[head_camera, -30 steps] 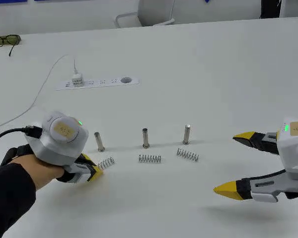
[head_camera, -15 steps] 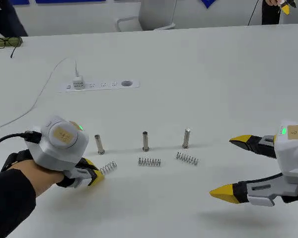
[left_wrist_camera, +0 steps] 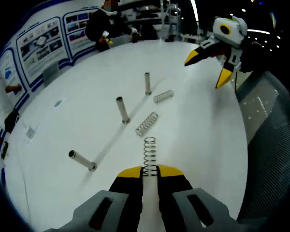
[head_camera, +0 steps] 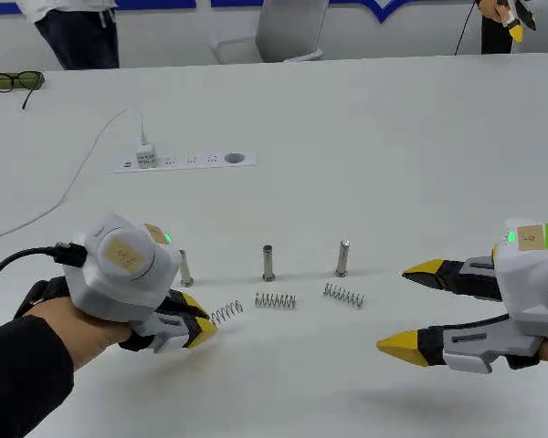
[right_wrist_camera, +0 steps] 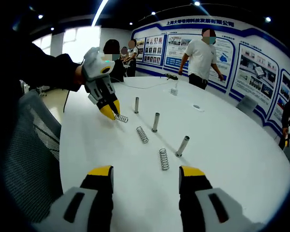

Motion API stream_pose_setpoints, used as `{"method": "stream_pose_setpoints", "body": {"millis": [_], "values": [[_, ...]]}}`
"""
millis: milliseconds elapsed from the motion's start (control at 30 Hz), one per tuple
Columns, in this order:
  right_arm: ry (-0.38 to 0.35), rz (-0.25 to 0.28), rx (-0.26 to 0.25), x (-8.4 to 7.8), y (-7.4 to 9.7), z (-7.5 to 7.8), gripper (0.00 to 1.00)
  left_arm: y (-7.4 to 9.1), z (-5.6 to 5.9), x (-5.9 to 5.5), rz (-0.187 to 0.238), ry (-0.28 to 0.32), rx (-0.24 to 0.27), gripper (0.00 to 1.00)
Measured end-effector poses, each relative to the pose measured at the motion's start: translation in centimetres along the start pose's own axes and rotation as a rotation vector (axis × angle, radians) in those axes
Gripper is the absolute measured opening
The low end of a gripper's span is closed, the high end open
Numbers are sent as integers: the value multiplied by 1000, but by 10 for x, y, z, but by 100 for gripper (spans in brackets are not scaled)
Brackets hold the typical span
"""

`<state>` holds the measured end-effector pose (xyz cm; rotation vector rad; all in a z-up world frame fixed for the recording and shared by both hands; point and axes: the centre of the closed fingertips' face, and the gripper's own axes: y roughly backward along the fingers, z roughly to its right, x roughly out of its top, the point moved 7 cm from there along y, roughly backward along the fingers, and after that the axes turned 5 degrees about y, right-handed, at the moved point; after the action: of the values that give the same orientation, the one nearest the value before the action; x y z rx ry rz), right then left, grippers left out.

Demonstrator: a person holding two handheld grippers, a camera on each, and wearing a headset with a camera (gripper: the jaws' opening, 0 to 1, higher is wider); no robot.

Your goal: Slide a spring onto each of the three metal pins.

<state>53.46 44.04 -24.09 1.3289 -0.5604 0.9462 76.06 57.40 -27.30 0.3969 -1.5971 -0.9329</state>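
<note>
Three metal pins stand on the worktop (head_camera: pixel 393 137): the left pin (head_camera: pixel 184 268), the middle pin (head_camera: pixel 268 263) and the right pin (head_camera: pixel 342 258). There are three springs: the left spring (head_camera: pixel 226 313), the middle spring (head_camera: pixel 275 299) and the right spring (head_camera: pixel 344 293). Two lie loose and one, the left spring, is pinched at its end. There are two hand-held grippers: the left hand-held gripper (head_camera: pixel 199 330) and the right hand-held gripper (head_camera: pixel 395 308). There is one power strip (head_camera: pixel 183 161) with one plug (head_camera: pixel 145 153), one pair of glasses (head_camera: pixel 14 81) and one chair (head_camera: pixel 288 32).
</note>
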Motion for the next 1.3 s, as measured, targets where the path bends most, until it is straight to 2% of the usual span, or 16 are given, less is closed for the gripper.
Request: {"method": "stream_pose_setpoints", "body": {"millis": [67, 167, 400, 533, 767, 1300], "values": [[-1, 2, 15, 1, -1, -1, 52, -1, 1, 1, 11, -13, -12, 10], [-11, 16, 52, 6, -4, -6, 47, 0, 9, 5, 26, -33, -35, 10], [-3, 39, 116, 19, -13, -13, 40, -2, 18, 11, 60, -67, -73, 10], [-7, 69, 165, 32, -21, -18, 37, -2, 25, 17, 78, -102, -93, 10], [31, 85, 220, 50, -40, -25, 32, 2, 36, 26, 110, -145, -114, 10], [28, 104, 284, 55, -49, -35, 24, 11, 58, 44, 205, -205, -177, 10]]}}
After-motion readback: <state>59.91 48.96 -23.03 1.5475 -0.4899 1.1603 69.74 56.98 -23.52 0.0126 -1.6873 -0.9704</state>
